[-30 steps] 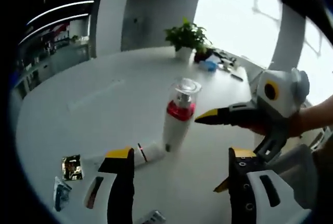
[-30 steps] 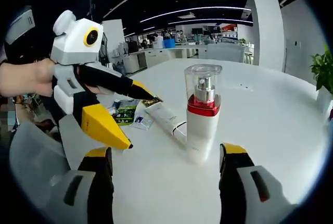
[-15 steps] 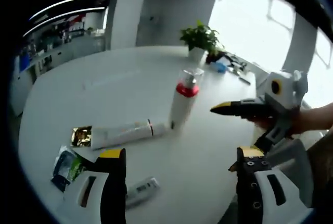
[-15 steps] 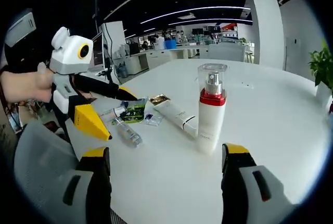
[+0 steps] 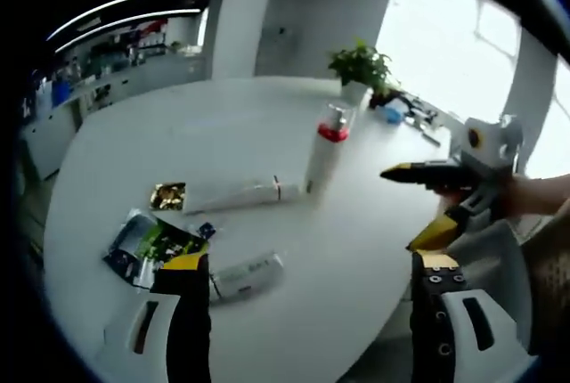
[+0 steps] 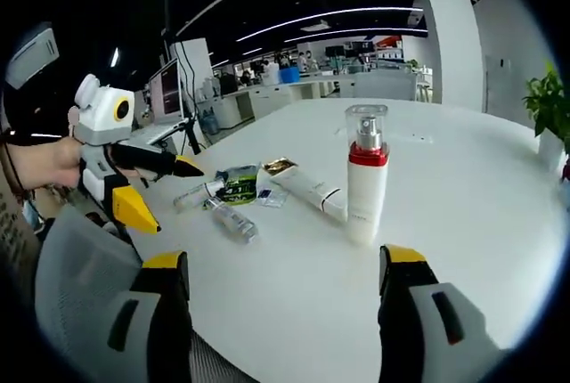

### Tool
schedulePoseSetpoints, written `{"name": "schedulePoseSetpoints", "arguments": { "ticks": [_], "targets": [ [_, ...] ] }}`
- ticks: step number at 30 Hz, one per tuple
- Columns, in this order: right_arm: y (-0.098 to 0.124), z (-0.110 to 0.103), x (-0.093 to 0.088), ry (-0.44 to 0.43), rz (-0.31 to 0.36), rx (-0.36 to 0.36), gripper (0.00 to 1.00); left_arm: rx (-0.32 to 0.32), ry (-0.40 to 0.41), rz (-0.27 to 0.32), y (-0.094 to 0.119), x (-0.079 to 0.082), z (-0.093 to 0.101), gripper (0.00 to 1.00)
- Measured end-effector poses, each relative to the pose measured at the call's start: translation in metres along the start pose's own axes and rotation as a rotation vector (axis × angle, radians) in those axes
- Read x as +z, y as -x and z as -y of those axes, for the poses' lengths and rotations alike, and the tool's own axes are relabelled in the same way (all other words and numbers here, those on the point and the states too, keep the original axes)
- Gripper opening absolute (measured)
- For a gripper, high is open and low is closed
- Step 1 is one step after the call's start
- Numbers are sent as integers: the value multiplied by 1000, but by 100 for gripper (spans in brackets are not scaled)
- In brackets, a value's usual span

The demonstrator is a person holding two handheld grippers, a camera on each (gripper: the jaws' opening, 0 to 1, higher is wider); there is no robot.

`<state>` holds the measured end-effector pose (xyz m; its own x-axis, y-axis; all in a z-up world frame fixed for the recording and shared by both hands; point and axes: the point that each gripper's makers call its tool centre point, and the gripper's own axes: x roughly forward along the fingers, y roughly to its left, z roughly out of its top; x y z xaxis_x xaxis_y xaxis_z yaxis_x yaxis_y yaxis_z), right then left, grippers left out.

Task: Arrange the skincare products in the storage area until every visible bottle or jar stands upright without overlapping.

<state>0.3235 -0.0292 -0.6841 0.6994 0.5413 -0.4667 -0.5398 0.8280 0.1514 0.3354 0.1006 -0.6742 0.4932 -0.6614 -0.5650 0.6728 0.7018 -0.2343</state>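
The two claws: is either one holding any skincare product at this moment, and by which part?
Nothing is held. The left claw and the right claw are both open and empty, away from the upright pump bottle and the lying tube.

This is an open-plan office. A big white desk point(image 6: 463, 223) stands under strip lights point(image 6: 356, 16), with workstations point(image 6: 267, 89) behind. A potted plant point(image 5: 361, 67) sits by bright windows point(image 5: 445, 36).
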Motion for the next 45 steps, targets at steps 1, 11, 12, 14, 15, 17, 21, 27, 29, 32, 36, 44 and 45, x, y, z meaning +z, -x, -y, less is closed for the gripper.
{"name": "schedulePoseSetpoints", "arguments": {
  "ticks": [1, 11, 12, 14, 15, 17, 21, 27, 29, 32, 36, 44, 45],
  "targets": [
    [2, -2, 0, -8, 2, 4, 88, 8, 5, 1, 4, -2, -2, 92],
    [5, -13, -4, 3, -17, 23, 88, 53, 28, -15, 33, -29, -10, 93],
    [6, -14, -3, 3, -16, 22, 88, 58, 31, -15, 36, -32, -11, 93],
    [7, -16, -1, 0, -9, 23, 88, 66, 49, -9, 41, -36, -12, 93],
    [7, -17, 0, 0, -7, 23, 88, 69, 59, -2, 42, -37, -13, 93],
    [8, -19, 0, -2, -4, 23, 88, 77, 69, 7, 45, -40, -13, 93],
    [9, -23, -2, -4, -6, 22, 88, 81, 87, 8, 49, -47, -11, 93],
    [11, -24, -1, 0, -3, 16, 88, 85, 105, 20, 55, -50, -10, 93],
    [11, -24, -3, 5, -11, 10, 88, 92, 100, 15, 56, -52, -12, 93],
    [11, -24, -3, 10, -12, 9, 88, 99, 97, 17, 59, -54, -14, 93],
    [9, -26, -6, 33, -28, 12, 88, 106, 101, 26, 64, -56, -15, 94],
    [-1, -30, -12, 50, -61, 36, 88, 129, 97, 29, 72, -62, -23, 94],
    [-2, -31, -13, 54, -66, 39, 87, 130, 107, 35, 73, -61, -24, 94]
  ]
}}
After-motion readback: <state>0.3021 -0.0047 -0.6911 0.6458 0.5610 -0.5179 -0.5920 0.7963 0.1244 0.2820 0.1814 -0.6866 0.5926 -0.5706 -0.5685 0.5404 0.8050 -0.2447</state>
